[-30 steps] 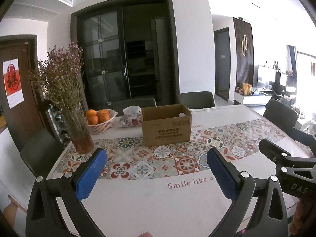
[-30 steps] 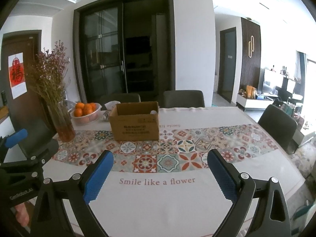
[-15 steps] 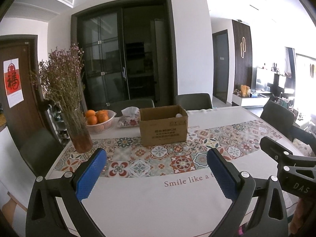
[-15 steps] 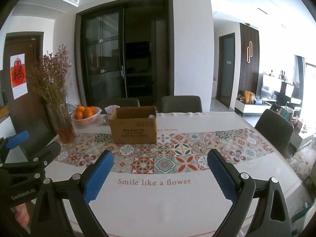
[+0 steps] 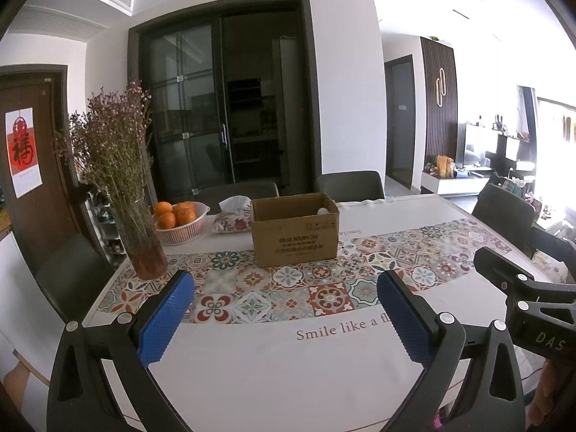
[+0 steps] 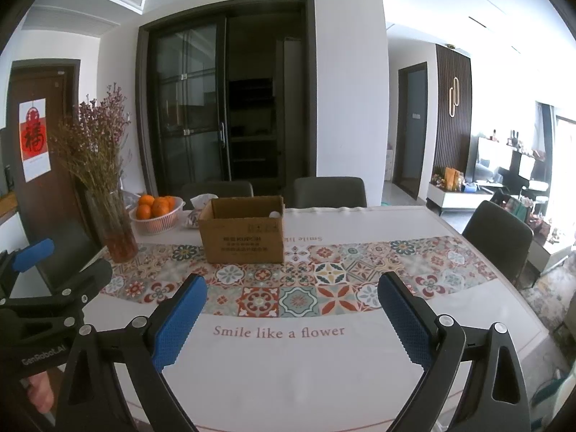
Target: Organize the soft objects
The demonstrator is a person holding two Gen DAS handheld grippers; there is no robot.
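Note:
An open brown cardboard box (image 5: pixel 295 232) stands on the patterned runner in the middle of the table; it also shows in the right wrist view (image 6: pixel 243 230). Something white peeks over its rim at the right (image 5: pixel 323 211). My left gripper (image 5: pixel 284 315) is open and empty, held over the near white part of the tablecloth, well short of the box. My right gripper (image 6: pixel 293 318) is open and empty too, beside it on the right. Each gripper shows at the edge of the other's view.
A glass vase of dried purple flowers (image 5: pixel 142 244) stands at the left. A white basket of oranges (image 5: pixel 180 221) and a floral tissue pack (image 5: pixel 232 216) sit behind the box. Dark chairs (image 5: pixel 349 185) ring the table (image 5: pixel 270 378).
Both grippers have drawn back and risen slightly, so the box and table look smaller and farther. Both stay open and empty.

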